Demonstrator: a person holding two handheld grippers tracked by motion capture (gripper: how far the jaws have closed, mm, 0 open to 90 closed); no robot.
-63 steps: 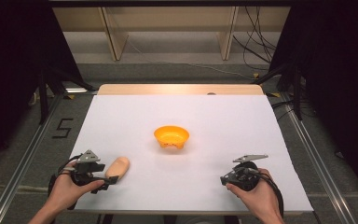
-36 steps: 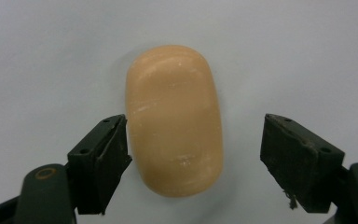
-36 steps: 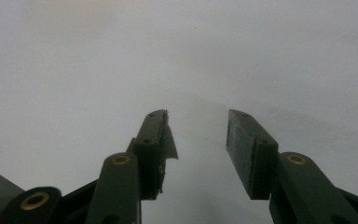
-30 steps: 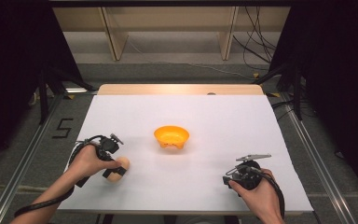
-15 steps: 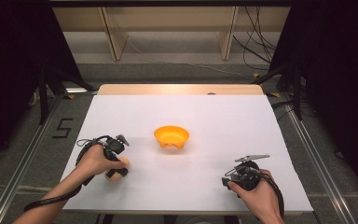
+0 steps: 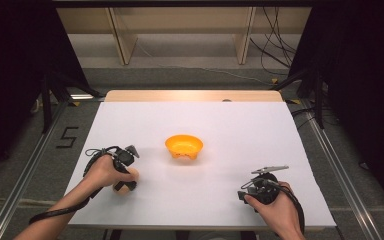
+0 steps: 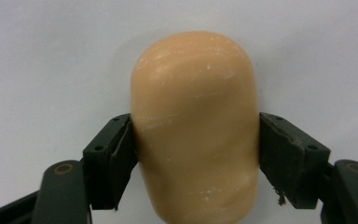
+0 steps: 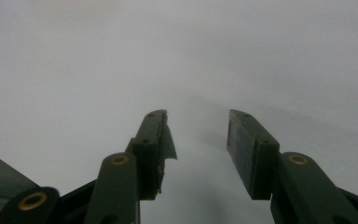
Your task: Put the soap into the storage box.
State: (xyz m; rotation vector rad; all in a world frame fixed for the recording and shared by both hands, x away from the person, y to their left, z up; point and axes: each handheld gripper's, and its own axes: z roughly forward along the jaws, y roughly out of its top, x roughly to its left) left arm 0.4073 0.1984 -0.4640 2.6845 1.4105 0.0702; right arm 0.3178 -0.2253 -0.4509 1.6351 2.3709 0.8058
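Note:
A smooth tan bread roll (image 7: 196, 126) lies on the white table between the jaws of my left gripper (image 7: 196, 154), and both pads press its sides. In the high view the left gripper (image 6: 125, 182) points down over the roll (image 6: 123, 188) at the front left. An orange bowl (image 6: 184, 146) sits at the table's middle, apart from both grippers. My right gripper (image 6: 244, 196) rests at the front right in the person's hand. Its jaws (image 8: 198, 140) stand apart over bare white surface with nothing between them.
The white table (image 6: 240, 125) ends in a wooden strip at the far side. Black curtains and metal rails flank it, and cables lie on the floor beyond. A cable trails from the left gripper along the forearm.
The left gripper swung from lying beside the roll to pointing down over it, and its jaws now close on the roll's sides. The right gripper stayed in place.

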